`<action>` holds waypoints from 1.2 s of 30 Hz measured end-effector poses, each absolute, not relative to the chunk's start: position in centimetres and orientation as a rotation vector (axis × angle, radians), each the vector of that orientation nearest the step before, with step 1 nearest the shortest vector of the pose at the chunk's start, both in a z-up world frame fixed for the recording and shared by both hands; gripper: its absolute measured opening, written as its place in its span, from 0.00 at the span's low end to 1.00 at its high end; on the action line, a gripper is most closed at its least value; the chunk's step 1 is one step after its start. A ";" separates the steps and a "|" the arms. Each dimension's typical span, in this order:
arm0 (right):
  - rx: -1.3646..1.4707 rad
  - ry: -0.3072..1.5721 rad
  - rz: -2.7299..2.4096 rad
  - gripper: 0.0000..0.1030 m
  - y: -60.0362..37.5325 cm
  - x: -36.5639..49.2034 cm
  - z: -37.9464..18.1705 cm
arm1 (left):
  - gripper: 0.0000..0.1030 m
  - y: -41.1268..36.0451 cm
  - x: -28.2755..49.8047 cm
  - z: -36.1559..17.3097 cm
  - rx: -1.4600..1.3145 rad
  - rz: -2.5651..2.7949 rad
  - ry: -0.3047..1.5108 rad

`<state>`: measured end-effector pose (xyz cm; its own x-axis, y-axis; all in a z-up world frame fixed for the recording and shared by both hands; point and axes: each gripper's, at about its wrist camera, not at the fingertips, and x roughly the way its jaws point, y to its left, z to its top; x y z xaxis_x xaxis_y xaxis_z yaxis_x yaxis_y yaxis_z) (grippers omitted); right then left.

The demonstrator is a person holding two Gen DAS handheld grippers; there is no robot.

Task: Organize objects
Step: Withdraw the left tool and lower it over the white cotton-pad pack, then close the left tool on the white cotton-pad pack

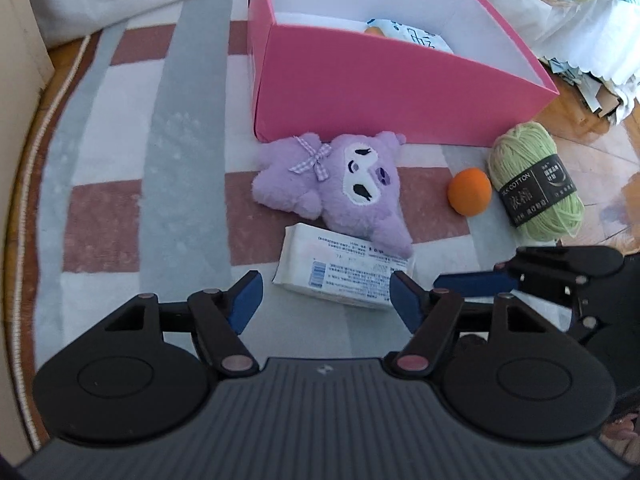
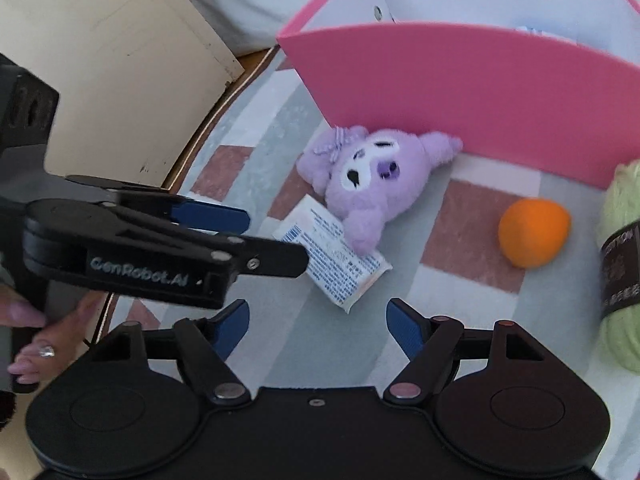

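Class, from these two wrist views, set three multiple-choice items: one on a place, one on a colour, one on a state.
1. Where does the purple plush toy partly lie?
A. inside the pink box
B. on the white tissue pack
C. on the yarn

2. What colour is the yarn skein?
A. light green
B. red
C. navy

3. How is the left hand-held gripper?
A. shut on the orange ball
B. shut on the plush
C. open, holding nothing

Answers: 1 B, its lower part overlaps the tissue pack in front of the pink box. 2 A, pale green wool under a dark label. 3 C, its blue pads stand apart, and the orange ball lies free on the rug.
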<state>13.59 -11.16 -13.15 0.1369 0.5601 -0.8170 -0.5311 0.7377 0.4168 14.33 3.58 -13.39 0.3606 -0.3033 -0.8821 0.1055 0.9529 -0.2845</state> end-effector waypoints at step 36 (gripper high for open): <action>-0.093 1.057 0.802 0.36 -11.6 12.5 -13.2 | 0.43 5.0 13.7 -15.2 -0.516 -0.212 1.218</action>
